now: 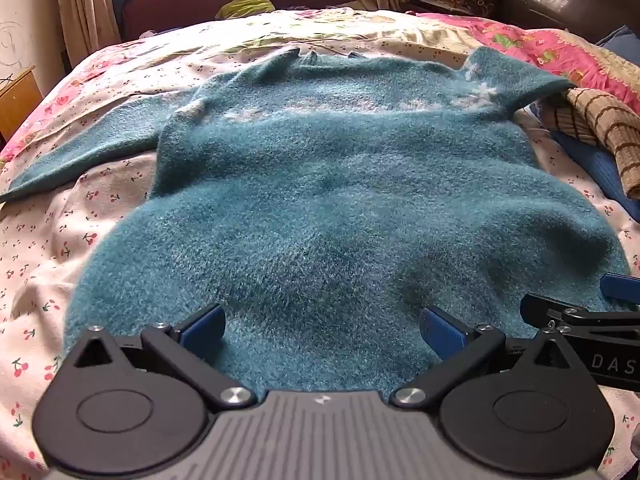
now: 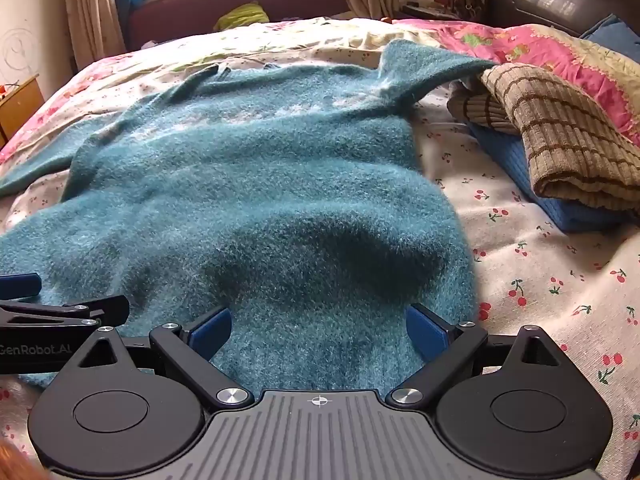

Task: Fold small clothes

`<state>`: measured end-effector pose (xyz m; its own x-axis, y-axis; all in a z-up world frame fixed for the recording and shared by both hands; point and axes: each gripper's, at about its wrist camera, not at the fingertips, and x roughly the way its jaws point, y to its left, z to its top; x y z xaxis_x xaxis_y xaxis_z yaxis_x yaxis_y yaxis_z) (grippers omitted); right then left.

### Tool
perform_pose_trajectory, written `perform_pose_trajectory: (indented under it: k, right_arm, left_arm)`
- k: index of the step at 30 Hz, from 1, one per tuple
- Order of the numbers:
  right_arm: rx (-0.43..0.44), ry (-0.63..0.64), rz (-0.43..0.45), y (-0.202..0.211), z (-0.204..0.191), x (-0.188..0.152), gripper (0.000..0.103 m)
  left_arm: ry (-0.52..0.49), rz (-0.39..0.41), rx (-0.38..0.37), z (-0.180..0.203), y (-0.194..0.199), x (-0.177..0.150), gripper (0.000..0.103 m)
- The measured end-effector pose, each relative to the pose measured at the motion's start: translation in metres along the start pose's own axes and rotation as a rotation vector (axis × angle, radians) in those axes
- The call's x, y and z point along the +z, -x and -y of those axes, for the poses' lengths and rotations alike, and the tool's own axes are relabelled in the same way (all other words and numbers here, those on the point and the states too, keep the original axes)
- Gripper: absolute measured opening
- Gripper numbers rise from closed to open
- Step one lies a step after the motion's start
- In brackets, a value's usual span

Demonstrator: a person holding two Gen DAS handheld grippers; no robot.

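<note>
A fuzzy teal sweater (image 1: 328,184) lies spread on the bed, hem toward me, collar far, one sleeve stretched out left (image 1: 92,148). My left gripper (image 1: 322,328) hovers open over the near hem, its blue pads wide apart with only fabric below. The right gripper (image 2: 319,326) is open too, above the hem's right part of the same sweater (image 2: 256,184). Each gripper shows at the edge of the other's view: the right one (image 1: 592,312) and the left one (image 2: 44,308), side by side.
A cherry-print sheet (image 2: 540,280) covers the bed. Folded clothes, a brown checked one (image 2: 560,136) on a blue one (image 2: 520,176), lie at the right. A pink quilt (image 1: 560,48) lies behind. A wooden bedside table (image 1: 16,96) stands at the left.
</note>
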<state>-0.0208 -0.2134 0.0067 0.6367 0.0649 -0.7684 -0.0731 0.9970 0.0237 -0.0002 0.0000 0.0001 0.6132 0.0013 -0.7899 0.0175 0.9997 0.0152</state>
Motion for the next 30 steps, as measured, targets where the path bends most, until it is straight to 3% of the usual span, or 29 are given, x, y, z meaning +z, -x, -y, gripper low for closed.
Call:
perform_pose_trajectory:
  k: [30]
  right_arm:
    - [-0.004, -0.001, -0.008, -0.0024, 0.0012, -0.0009, 0.095]
  left_arm:
    - [0.007, -0.012, -0.033, 0.0047, -0.0017, -0.0044, 0.103]
